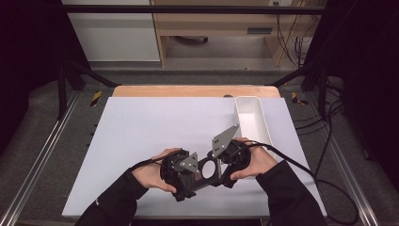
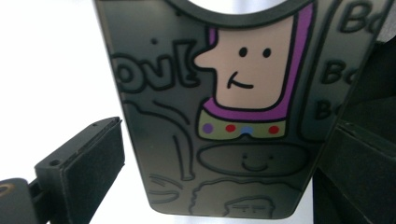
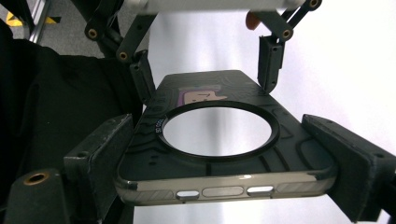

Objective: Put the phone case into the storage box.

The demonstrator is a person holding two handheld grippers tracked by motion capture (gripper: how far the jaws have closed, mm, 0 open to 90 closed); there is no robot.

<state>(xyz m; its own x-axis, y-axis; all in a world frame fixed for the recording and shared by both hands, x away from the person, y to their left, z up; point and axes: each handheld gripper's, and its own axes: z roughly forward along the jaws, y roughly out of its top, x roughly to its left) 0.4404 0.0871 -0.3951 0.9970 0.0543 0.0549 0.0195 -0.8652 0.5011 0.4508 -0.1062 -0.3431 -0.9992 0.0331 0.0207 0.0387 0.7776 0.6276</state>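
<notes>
Dark grey, with a large round opening and cartoon drawings on its back, a phone case (image 3: 219,144) hung above the white table (image 1: 141,127) near its front edge, between the two grippers. One drawn face was coloured pink and purple; the others were bare outlines. The right gripper (image 1: 225,173) had its jaws pressed against the case's two long sides at the end with the round hole. The left gripper (image 1: 184,186) met the opposite end, its jaws standing beside the case's edges; whether they actually pinched it, I could not tell. A white bin (image 1: 251,120) lay near the table's far right corner.
</notes>
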